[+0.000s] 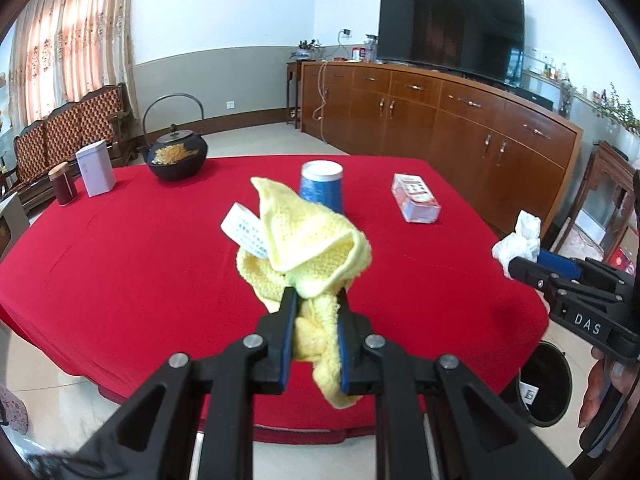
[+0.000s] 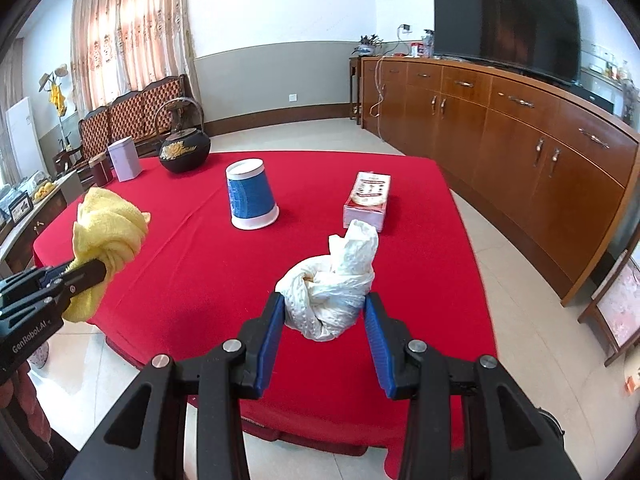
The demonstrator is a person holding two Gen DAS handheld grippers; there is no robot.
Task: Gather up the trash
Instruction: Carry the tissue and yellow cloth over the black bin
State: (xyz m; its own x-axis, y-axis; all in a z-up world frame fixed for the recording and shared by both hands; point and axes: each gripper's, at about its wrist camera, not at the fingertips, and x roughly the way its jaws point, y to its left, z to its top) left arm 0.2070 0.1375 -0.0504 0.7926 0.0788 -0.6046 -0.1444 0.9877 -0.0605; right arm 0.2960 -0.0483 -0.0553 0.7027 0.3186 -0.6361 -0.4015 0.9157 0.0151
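The left tongs (image 1: pixel 314 300) were closed tight on a yellow knitted cloth (image 1: pixel 308 240) with a white label, bunched and held up above the near edge of the table (image 1: pixel 120 240). Past them, on the red tablecloth, stood a dark teapot (image 1: pixel 176 156), an upturned blue cup (image 2: pixel 252 194) and a flat tissue pack (image 2: pixel 366 200) — all well apart from either grip. The right tongs (image 2: pixel 325 312) were clamped at moderate width around a crumpled white tissue wad (image 2: pixel 330 288), the trash, lifted clear of the table. The coming move likely turns on the bin (image 1: pixel 546 384): it sat on the floor below and just beyond the table's right edge, nearly under the right tongs — the right hand is far nearer, so a short drop downward should do.
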